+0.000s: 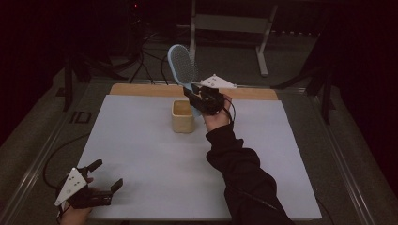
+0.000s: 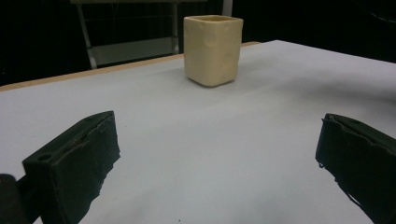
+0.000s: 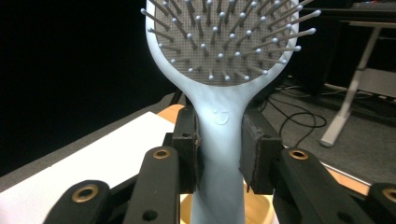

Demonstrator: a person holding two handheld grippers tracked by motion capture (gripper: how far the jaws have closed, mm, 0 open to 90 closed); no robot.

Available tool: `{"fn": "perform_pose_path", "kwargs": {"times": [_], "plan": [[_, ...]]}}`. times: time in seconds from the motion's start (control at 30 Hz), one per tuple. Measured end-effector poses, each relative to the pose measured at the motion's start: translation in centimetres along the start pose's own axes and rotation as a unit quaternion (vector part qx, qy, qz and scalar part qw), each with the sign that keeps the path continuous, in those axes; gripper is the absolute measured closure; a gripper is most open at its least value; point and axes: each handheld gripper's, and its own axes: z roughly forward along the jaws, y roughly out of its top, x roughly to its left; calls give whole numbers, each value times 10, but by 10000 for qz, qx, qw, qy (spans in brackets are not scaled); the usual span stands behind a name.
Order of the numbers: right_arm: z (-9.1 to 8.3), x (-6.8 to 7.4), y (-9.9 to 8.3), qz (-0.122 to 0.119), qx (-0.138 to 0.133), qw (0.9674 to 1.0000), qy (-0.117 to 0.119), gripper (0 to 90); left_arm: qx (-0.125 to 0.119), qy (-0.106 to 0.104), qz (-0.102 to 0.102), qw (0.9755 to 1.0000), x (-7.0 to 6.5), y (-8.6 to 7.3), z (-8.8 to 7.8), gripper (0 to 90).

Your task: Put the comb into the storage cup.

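A light blue hairbrush (image 1: 183, 65) with a grey bristle pad stands nearly upright above the cream square cup (image 1: 182, 116). My right gripper (image 1: 196, 101) is shut on its handle, just behind and right of the cup. In the right gripper view both pads (image 3: 254, 154) press the blue handle (image 3: 219, 154), the brush head (image 3: 224, 37) rises above, and the cup's rim (image 3: 261, 205) shows below. My left gripper (image 1: 107, 174) rests open at the table's near left corner. In the left gripper view its jaws stand wide apart with nothing between them, facing the cup (image 2: 213, 49).
A white sheet (image 1: 141, 154) covers the table, with a wooden strip (image 1: 141, 89) along the far edge. Beyond the table stand a white metal frame (image 1: 263, 42) and cables (image 1: 145, 65) on the dark floor. A black cable (image 1: 56, 154) trails off the left side.
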Motion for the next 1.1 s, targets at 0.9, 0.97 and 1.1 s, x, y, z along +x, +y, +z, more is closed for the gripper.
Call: {"fn": "perform_pose_path", "kwargs": {"times": [0.9,0.97,1.1], "plan": [[57,-3,9,22,-251,9995,174,701,-18,-36,5,10000,0,0,-1,0],[59,-3,8,1,-278,9995,128,701,-16,-44,17,10000,-1,0,-2,0],[63,-2,7,-60,-341,9994,83,701,-36,-56,1,10000,0,0,-2,0]]}}
